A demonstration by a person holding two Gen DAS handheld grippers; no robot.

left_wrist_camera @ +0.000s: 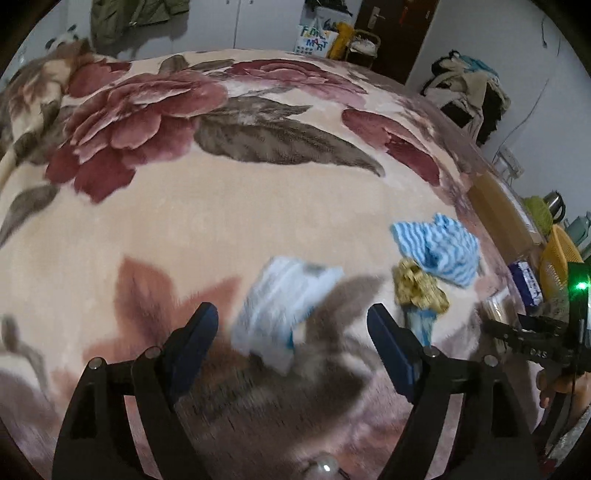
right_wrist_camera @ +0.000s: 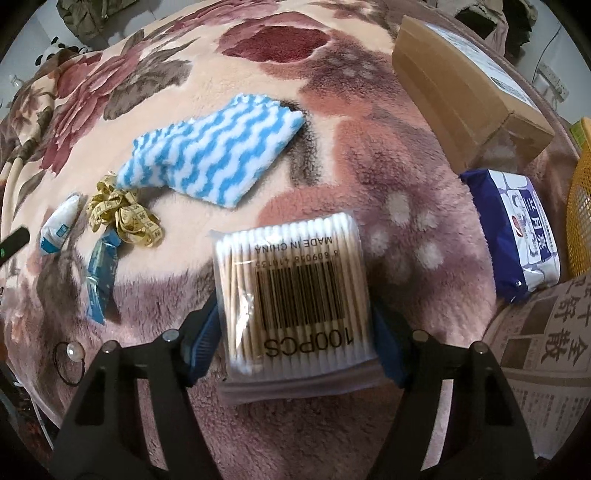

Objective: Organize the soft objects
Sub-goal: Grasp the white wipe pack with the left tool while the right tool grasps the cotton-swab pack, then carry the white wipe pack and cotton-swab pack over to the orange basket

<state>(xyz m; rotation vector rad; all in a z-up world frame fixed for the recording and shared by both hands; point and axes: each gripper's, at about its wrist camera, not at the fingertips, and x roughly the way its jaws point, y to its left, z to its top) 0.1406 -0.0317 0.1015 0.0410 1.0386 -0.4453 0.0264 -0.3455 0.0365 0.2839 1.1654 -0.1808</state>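
In the left wrist view my left gripper (left_wrist_camera: 293,332) is open above the flowered blanket (left_wrist_camera: 221,206). A blurred white and blue packet (left_wrist_camera: 284,310) shows between the fingers, with neither pad touching it. To its right lie a blue-and-white striped cloth (left_wrist_camera: 436,247), a crumpled yellow tape measure (left_wrist_camera: 419,288) and a blue sachet (left_wrist_camera: 421,325). My right gripper (right_wrist_camera: 295,343) is shut on a clear pack of cotton swabs (right_wrist_camera: 295,295), held just above the blanket. The striped cloth (right_wrist_camera: 218,155), tape measure (right_wrist_camera: 122,218), white and blue packet (right_wrist_camera: 59,225) and blue sachet (right_wrist_camera: 101,273) lie to its left.
A cardboard box (right_wrist_camera: 469,85) sits at the blanket's right edge, with a blue tissue pack (right_wrist_camera: 517,229), a newspaper (right_wrist_camera: 546,362) and a yellow basket (right_wrist_camera: 580,206) below it. A hair tie with a bead (right_wrist_camera: 72,354) lies at lower left. Clothes hang on the far wall (left_wrist_camera: 136,18).
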